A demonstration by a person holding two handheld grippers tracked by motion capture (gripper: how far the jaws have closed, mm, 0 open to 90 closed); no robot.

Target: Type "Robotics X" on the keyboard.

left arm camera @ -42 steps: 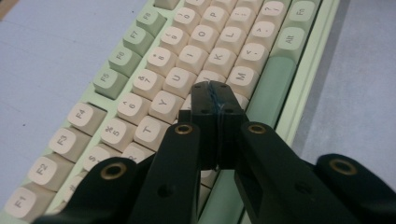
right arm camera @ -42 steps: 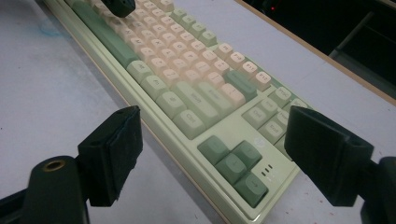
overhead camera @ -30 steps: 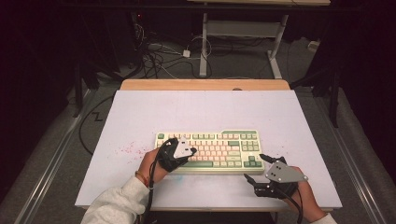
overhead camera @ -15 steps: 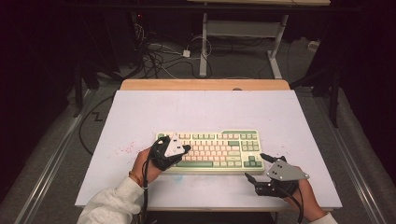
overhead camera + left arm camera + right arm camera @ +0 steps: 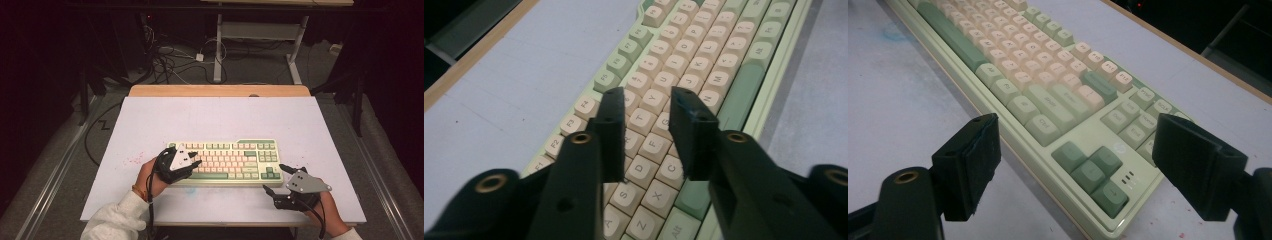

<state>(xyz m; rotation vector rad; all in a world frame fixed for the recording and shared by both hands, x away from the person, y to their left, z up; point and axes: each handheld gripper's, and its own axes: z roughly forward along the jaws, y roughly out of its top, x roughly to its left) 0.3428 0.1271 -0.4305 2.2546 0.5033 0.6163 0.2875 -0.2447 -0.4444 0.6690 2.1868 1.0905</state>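
Left black two-jaw tool [image 5: 192, 163] held low, jaws just opened to a narrow gap with nothing gripped, right black two-jaw tool [image 5: 275, 179] resting with jaws spread wide, white-sleeved left forearm [image 5: 112, 222] angled inward

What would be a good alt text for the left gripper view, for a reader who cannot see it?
The left gripper, its two black jaws parted after just opening, hovers over the letter keys of a cream and green keyboard, with nothing held between them. The keyboard lies on a white table.

White table [image 5: 150, 120], wooden far edge [image 5: 220, 90], tangled floor cables [image 5: 170, 60] beyond.
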